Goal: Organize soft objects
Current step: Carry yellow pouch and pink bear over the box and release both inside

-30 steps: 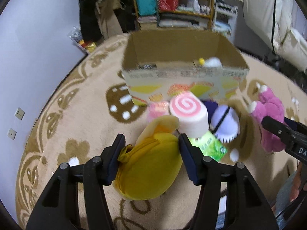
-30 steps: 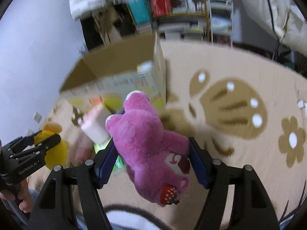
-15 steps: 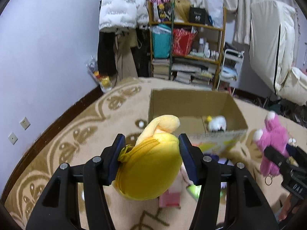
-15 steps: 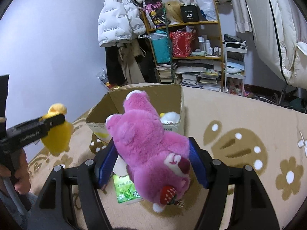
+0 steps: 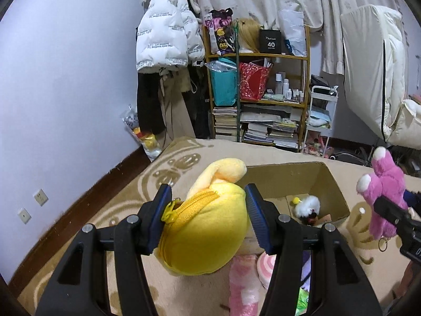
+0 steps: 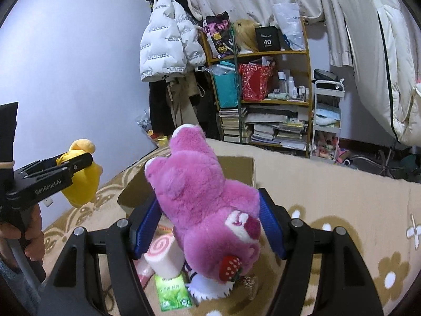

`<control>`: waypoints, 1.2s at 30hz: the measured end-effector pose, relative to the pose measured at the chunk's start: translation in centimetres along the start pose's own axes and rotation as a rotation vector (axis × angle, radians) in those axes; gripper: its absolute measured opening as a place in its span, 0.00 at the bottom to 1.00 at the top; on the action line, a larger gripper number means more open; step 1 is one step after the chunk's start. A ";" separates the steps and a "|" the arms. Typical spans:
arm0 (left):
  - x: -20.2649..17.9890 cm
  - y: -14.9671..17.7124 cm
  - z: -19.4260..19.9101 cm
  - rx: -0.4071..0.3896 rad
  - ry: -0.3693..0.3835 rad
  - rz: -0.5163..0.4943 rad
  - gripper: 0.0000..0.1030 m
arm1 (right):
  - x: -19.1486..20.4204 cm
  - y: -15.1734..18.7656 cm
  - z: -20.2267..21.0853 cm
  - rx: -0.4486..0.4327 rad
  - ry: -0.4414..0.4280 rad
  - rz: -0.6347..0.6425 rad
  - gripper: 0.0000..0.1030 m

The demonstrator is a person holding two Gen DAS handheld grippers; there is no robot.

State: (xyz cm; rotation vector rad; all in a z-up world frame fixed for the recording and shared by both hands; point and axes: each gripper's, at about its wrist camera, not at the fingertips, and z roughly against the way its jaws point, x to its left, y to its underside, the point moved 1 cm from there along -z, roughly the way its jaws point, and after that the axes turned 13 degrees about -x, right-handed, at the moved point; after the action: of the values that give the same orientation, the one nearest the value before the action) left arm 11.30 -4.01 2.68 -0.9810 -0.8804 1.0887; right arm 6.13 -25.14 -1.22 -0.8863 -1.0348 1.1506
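My left gripper (image 5: 206, 214) is shut on a yellow plush pouch (image 5: 202, 234) with a zipper, held up in the air in front of the open cardboard box (image 5: 332, 184). My right gripper (image 6: 209, 220) is shut on a pink plush bear (image 6: 208, 205), also lifted, near the box (image 6: 240, 167). The bear shows at the right of the left wrist view (image 5: 384, 189); the yellow pouch shows at the left of the right wrist view (image 6: 81, 176). A small white plush (image 5: 306, 205) lies inside the box.
On the carpet below lie a pink swirl roll cushion (image 6: 164, 254), a pink fluffy item (image 5: 240, 281) and a green packet (image 6: 172, 291). A bookshelf (image 5: 263, 100), hanging coats (image 5: 168, 52) and a white cart (image 5: 319, 121) stand behind the box.
Both grippers have lifted their plush toys off the carpet and now stand higher, with the view tilted up toward the box and the room.
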 end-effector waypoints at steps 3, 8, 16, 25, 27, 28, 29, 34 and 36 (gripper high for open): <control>-0.3 -0.3 -0.8 -0.014 0.002 -0.009 0.55 | 0.1 -0.5 -0.8 -0.008 -0.002 0.007 0.72; -0.7 -0.4 -1.5 -0.017 0.010 -0.008 0.55 | 0.1 -1.2 -2.5 -0.008 -0.021 -0.006 0.72; -1.9 -0.2 -3.1 -0.043 0.028 -0.024 0.55 | 0.1 -1.5 -5.9 -0.003 -0.020 0.055 0.72; -3.1 1.0 -4.9 -0.057 0.062 -0.004 0.55 | -1.0 -1.1 -9.0 0.016 -0.012 0.045 0.73; -3.2 1.2 -4.9 -0.062 0.067 -0.006 0.55 | -1.1 -0.8 -9.4 0.020 -0.015 0.041 0.73; -3.3 1.3 -5.1 -0.063 0.074 -0.007 0.55 | -1.2 -0.7 -9.6 0.022 -0.017 0.040 0.74; -3.4 1.3 -5.2 -0.061 0.079 -0.006 0.55 | -1.2 -0.6 -9.7 0.026 -0.018 0.040 0.74; -3.6 2.2 -6.3 -0.022 0.095 0.004 0.55 | -1.5 0.0 -10.4 0.046 -0.028 0.026 0.74; -3.8 2.5 -6.7 -0.010 0.097 -0.004 0.55 | -1.5 0.1 -10.7 0.052 -0.030 0.023 0.74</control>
State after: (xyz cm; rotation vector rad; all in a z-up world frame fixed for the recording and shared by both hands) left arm 15.83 -8.53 -2.21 -1.0312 -0.8094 1.0258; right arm 16.21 -26.93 -4.76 -0.8444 -1.0171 1.2077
